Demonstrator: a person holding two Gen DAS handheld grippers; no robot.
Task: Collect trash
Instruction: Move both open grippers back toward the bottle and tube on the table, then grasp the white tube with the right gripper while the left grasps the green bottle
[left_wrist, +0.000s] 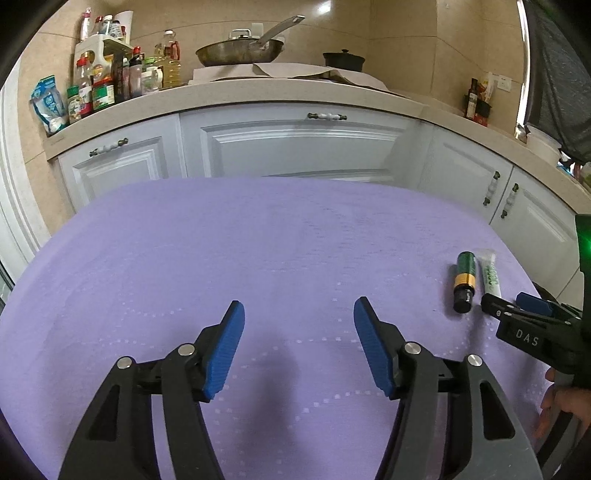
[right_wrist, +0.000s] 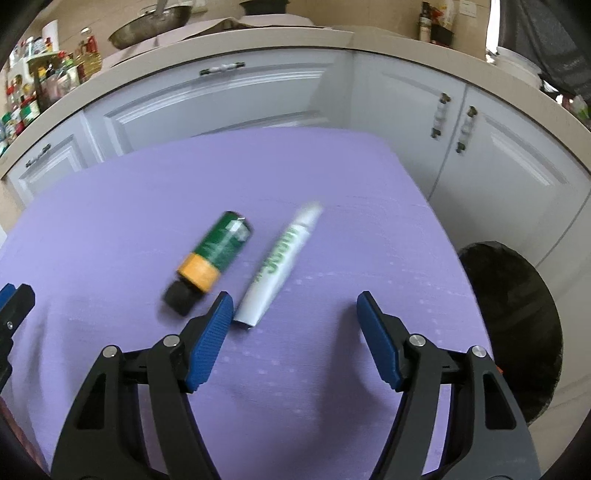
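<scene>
A: Trash position?
B: 2 items flat on purple cloth (right_wrist: 295, 173): green bottle (right_wrist: 214, 254), black cap; white tube (right_wrist: 280, 258) just beside it.
A: Claws?
B: Left gripper (left_wrist: 299, 347) jaws apart, empty. Right gripper (right_wrist: 295, 332) jaws apart, empty, left pad near tube's end.
A: Container?
B: Black bin (right_wrist: 517, 332) off cloth's right edge; contents not visible.

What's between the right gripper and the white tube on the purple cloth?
Nothing visible. The right gripper is open just short of the white tube, with bare purple cloth ahead. The green bottle lies beside the tube, not across the approach.
</scene>
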